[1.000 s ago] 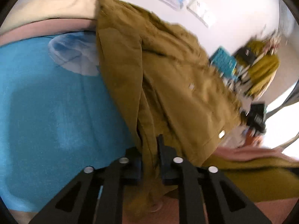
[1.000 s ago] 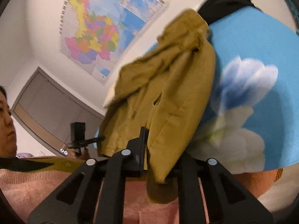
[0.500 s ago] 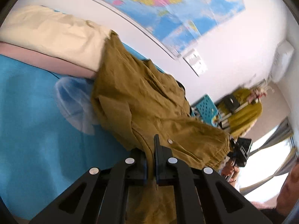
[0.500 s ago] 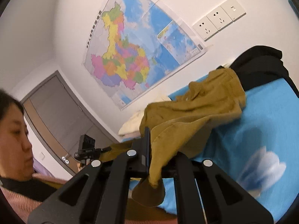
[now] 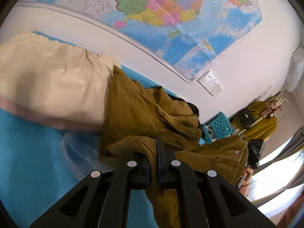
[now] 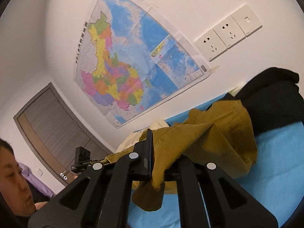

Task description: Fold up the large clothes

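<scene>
The left gripper [image 5: 154, 152] was clamped on an edge of the mustard jacket [image 5: 144, 114], the right gripper [image 6: 154, 152] pinching another edge, the garment lifted and trailing onto the blue bedsheet [image 5: 28, 152]. Beyond lay a cream pillow [image 5: 47, 81] and black clothing [image 6: 271, 96]. A turquoise perforated basket [image 5: 220, 127], contents unclear, stood past the bed below a wall map [image 6: 133, 60].
</scene>
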### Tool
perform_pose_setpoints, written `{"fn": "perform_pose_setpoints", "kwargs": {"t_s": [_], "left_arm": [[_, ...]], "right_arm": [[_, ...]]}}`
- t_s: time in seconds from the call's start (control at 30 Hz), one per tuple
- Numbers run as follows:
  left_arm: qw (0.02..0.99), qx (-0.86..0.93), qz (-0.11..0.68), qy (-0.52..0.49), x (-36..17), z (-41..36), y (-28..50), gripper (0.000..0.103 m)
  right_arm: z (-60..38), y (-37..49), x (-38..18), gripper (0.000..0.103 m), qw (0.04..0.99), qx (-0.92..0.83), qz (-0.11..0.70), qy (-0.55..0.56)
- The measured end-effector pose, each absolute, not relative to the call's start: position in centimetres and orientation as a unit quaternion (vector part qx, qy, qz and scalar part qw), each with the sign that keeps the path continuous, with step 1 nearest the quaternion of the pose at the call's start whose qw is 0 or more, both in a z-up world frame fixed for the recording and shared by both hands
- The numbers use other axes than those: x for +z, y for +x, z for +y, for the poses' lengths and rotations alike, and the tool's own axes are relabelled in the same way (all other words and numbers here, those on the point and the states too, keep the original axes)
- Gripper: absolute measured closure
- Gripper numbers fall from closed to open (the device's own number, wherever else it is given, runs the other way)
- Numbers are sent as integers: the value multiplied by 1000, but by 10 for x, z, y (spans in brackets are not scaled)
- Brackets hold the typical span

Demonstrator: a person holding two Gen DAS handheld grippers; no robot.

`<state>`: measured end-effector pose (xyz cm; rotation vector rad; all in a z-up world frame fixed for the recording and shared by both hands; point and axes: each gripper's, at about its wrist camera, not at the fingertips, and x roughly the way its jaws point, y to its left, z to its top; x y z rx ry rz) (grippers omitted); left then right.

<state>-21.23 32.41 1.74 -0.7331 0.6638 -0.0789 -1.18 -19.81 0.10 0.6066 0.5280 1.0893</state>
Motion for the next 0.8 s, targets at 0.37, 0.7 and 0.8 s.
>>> {"fn": "perform_pose_setpoints", "kwargs": {"t_s": [0.37,0.7,0.8], "left_arm": [[875,-16,345,-339,28,350,-157,98],[861,10,371,-348,20,376,-108,98],[855,20,382,-350,13,383,-91,98]], "right_arm": [[-166,63,8,98,786,473,286,276],[-136,124,-1,97,784,453,322,278],[-129,139,-6,97,784,444,333,278]]}}
